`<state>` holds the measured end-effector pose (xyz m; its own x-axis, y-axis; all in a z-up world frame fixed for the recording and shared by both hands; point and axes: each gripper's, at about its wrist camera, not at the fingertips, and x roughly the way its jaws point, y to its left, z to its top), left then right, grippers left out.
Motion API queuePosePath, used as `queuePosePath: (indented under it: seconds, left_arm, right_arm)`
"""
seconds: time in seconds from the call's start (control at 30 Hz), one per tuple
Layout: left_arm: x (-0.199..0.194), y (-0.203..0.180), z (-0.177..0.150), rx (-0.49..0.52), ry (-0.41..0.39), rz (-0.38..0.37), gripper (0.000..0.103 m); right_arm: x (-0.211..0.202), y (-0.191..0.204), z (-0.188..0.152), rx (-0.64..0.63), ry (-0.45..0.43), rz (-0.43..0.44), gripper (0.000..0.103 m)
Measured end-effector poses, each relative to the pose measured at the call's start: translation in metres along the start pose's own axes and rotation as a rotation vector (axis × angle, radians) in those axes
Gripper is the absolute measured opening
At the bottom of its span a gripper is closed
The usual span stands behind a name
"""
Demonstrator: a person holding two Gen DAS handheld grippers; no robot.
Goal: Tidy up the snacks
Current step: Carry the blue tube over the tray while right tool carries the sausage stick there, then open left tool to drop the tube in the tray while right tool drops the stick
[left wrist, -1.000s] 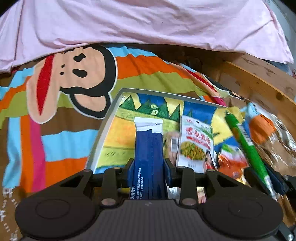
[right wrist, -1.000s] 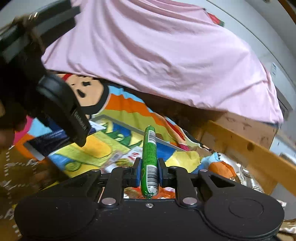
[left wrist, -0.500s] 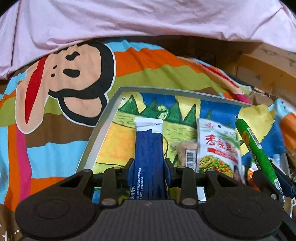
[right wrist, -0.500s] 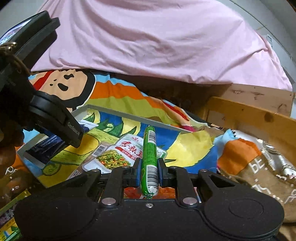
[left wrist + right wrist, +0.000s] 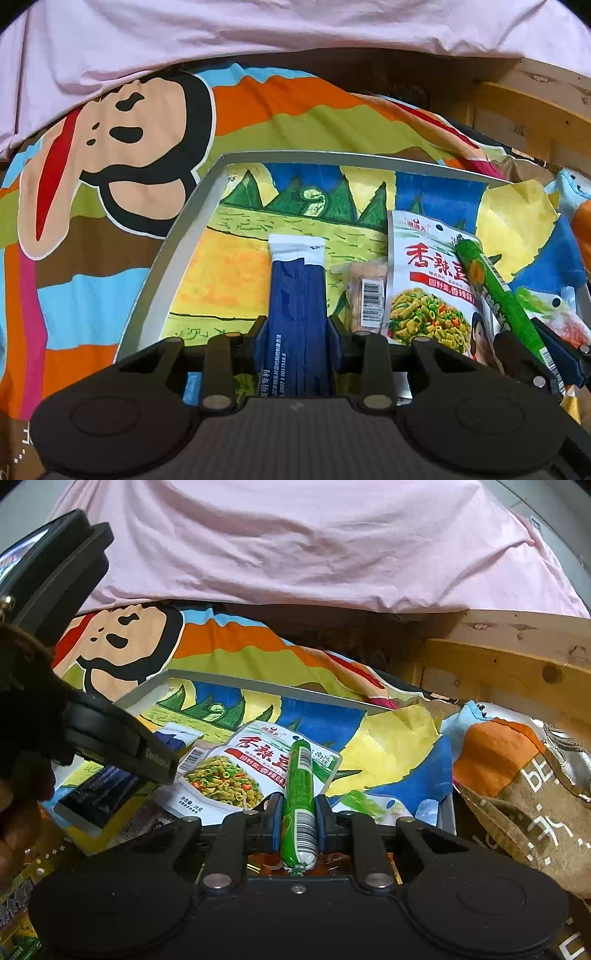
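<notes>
Blue sachet (image 5: 297,295) clamped in left tool (image 5: 297,332).

Orange packet (image 5: 328,860) mostly hidden beneath the right tongs (image 5: 298,821)

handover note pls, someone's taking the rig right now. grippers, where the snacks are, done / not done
Left gripper: shut on the blue stick pack, held over the left part of the tray.
Right gripper: shut on the green sausage stick, held over the tray's right part, above the pea snack bag.
Already in the tray: the pea snack bag and a small clear packet with a barcode beside it.
Outside the tray: a brown and silver bag on the right.
Left to do: set down and release both held snacks, probably in the tray; then deal with the snacks that lie outside it.
</notes>
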<state>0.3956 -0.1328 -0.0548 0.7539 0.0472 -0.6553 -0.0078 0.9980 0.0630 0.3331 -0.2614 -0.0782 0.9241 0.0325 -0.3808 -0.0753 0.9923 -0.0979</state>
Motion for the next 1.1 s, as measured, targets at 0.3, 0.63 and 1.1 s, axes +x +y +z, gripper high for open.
queuePosePath:
  seconds: [0.3, 0.63, 1.1]
  left_arm:
    - [0.002, -0.001, -0.001, -0.002, 0.000, 0.021, 0.044]
    - [-0.016, 0.009, 0.002, -0.038, -0.045, 0.025, 0.073]
    - [-0.121, 0.052, -0.009, -0.103, -0.223, 0.045, 0.102]
  right_arm:
    - [0.003, -0.004, -0.002, 0.028, 0.005, -0.008, 0.030]
    - [-0.012, -0.010, 0.006, 0.055, -0.056, -0.018, 0.061]
    - [-0.111, -0.029, 0.047, 0.159, -0.193, -0.074, 0.102]
